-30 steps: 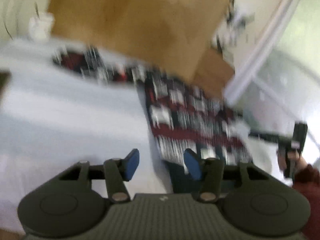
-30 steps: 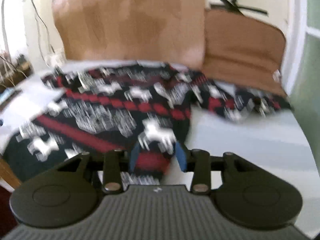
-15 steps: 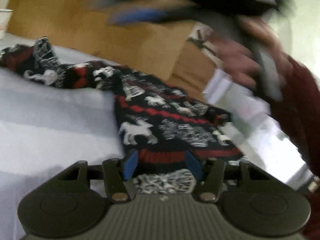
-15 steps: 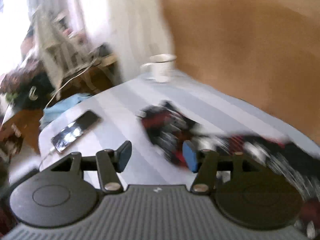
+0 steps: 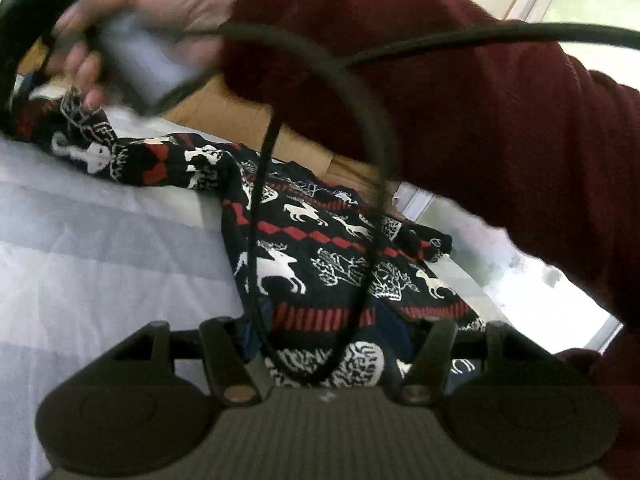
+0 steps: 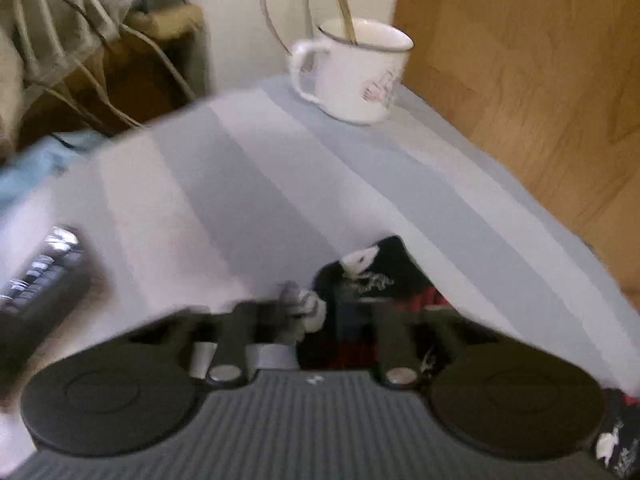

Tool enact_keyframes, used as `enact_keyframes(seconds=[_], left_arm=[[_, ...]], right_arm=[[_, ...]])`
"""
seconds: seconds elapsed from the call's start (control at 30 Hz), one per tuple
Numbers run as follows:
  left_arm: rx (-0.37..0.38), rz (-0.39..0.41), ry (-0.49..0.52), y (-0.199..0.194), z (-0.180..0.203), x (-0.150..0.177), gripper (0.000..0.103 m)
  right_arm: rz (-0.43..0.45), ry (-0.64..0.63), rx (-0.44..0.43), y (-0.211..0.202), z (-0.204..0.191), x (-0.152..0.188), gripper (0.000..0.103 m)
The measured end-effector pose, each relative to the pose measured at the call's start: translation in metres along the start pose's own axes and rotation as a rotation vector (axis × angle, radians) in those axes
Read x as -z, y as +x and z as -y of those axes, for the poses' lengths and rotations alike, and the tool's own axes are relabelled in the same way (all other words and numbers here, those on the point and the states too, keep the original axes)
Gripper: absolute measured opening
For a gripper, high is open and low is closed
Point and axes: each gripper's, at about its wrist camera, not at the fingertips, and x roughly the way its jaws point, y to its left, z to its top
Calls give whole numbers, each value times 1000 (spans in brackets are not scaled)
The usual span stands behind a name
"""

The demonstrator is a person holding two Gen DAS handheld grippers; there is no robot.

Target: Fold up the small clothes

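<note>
Across the striped grey-and-white counter (image 5: 100, 248), the black sweater (image 5: 320, 248) with white reindeer and red bands is lying spread flat, one sleeve (image 5: 132, 156) stretching toward the far left, and the left claw (image 5: 328, 332) is sitting released at its near hem with fabric showing between the spread fingers. Above it, the person's right hand (image 5: 132, 20) in a maroon sleeve is reaching over, a black cable (image 5: 360, 120) looping down in front. Seen from the right wrist, the right claw (image 6: 316, 320) is hovering released over the sleeve's cuff (image 6: 372, 276), blurred, with a white mug (image 6: 356, 72) and a phone (image 6: 36, 280) on the counter beyond.
</note>
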Motion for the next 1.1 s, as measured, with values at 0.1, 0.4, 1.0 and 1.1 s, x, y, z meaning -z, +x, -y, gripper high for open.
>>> enact_keyframes(seconds=[0.1, 0.4, 1.0, 1.1], left_arm=[[16, 34, -9, -5, -1, 0, 59], [-37, 63, 11, 1, 12, -16, 70], [-206, -94, -102, 128, -44, -154, 85], [-230, -173, -104, 178, -55, -158, 84]], right_arm=[[141, 12, -64, -63, 16, -8, 20], [474, 279, -54, -245, 153, 37, 20], [492, 816, 220, -277, 323, 398, 60], [512, 749, 272, -285, 324, 386, 60]])
